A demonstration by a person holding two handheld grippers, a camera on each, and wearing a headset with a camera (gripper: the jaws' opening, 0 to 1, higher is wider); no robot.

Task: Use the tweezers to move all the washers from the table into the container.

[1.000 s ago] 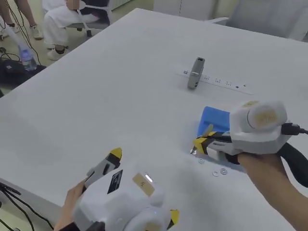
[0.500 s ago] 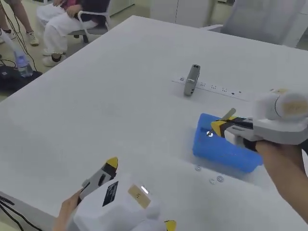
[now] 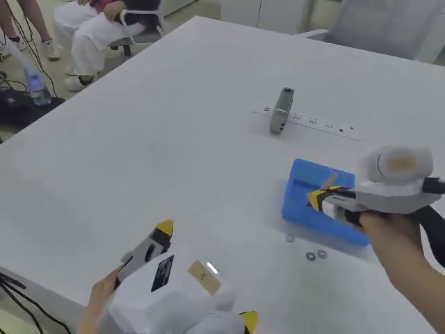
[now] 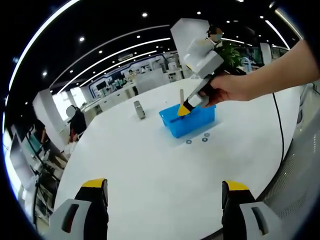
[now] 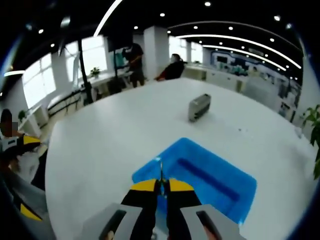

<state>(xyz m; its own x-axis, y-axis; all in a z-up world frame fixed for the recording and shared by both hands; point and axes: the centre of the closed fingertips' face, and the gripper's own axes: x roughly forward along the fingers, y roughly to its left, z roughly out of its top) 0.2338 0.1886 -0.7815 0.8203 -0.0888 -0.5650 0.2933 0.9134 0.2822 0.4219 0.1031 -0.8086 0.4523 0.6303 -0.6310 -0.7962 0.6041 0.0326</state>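
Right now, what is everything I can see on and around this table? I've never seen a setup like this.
table: one, white, under everything.
container: one, blue, open-topped, on the table's right part.
washers: three, silvery, on the table just in front of the container.
tweezers: one pair, metal, tips over the container.
grey box: one, on the table beyond the container.
sockets: one row, set in the table by the grey box.
bottle: one, clear, on the floor, far left.
seated person: one, in white, far left.
left gripper: white, yellow-tipped fingers apart, near edge.
right gripper: white, fingers shut on the tweezers.
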